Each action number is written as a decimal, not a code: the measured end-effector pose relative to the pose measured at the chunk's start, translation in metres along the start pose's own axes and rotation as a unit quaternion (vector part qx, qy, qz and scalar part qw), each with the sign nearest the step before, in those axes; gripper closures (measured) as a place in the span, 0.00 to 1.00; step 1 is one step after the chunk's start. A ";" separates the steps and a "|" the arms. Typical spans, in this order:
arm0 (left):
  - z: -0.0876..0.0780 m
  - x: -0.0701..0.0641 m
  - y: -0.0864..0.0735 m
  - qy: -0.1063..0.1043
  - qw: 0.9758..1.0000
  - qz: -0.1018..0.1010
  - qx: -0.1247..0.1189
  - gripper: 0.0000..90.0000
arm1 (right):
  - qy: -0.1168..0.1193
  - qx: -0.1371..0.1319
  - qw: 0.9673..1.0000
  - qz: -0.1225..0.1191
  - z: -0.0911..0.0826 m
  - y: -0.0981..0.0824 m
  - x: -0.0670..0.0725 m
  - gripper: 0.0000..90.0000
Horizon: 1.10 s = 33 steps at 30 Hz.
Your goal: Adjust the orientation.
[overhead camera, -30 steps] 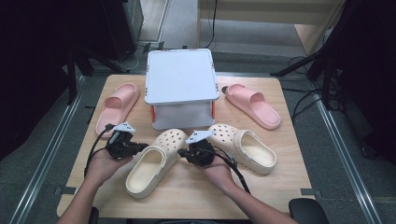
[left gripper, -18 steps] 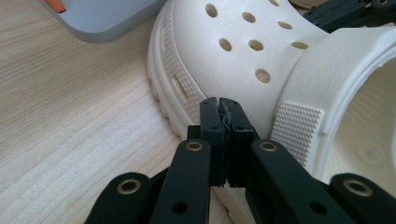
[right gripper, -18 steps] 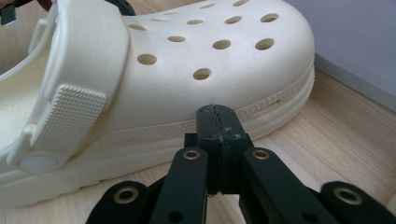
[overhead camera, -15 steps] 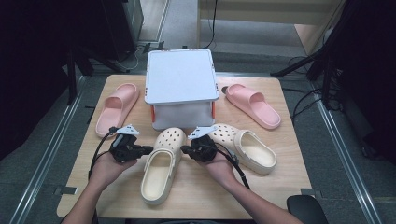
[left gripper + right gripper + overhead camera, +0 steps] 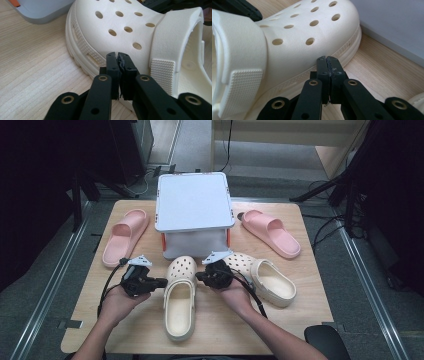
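Here the left gripper (image 5: 161, 282) sits in the person's left hand (image 5: 117, 302) at the near left of the wooden table (image 5: 300, 285), its tips pointing toward the cream clog (image 5: 179, 295) just to its right. In the left gripper view its black jaws stand almost together with only a thin slit between the pads; they have just been opening a little, and nothing is between them. The tips (image 5: 117, 56) lie right at the clog's ribbed sole edge, below the holed toe cap (image 5: 120, 22), with the strap (image 5: 175, 45) off to their right; whether they touch the sole I cannot tell.

Beyond that gripper, farther up the table on the left, lies a pink slide (image 5: 125, 237). Ahead of both grippers stands the grey lidded box (image 5: 194, 202), close behind the clog's toe.

On the other side of the clog the right gripper (image 5: 199, 276) is held in the right hand (image 5: 235, 295), its tips pointing left at the clog's toe end. In the right gripper view its jaws are pressed closed, pad against pad, empty, with the tips (image 5: 327, 60) against or just short of the sole edge of the clog (image 5: 294, 42). Behind that hand, to its right, lies a second cream clog (image 5: 267, 280), and farther up on the right a second pink slide (image 5: 272, 232).
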<state>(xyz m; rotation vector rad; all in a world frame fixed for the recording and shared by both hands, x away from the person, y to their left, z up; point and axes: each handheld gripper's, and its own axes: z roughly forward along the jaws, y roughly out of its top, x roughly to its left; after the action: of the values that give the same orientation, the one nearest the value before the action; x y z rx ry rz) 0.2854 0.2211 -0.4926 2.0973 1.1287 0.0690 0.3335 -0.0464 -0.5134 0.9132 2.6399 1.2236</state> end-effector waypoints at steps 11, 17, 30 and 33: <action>-0.024 0.007 0.027 -0.012 0.999 -0.008 -0.033 0.79 | 0.020 -0.012 1.000 0.010 -0.014 0.006 -0.002 0.80; -0.041 0.015 0.059 -0.017 0.999 -0.016 -0.048 0.79 | 0.042 -0.030 0.998 0.022 -0.036 0.009 0.003 0.76; -0.065 0.025 0.113 0.005 0.997 0.016 -0.071 0.94 | 0.050 -0.037 0.998 0.012 -0.058 0.001 0.020 0.62; -0.070 0.027 0.124 0.010 0.996 0.026 -0.079 0.95 | 0.053 -0.035 0.998 0.006 -0.056 -0.003 0.029 0.61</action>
<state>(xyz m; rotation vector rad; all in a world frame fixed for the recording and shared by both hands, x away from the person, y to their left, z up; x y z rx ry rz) 0.3628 0.2397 -0.3714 1.9885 1.0443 0.1982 0.2902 -0.0691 -0.4728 0.8780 2.6547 1.3945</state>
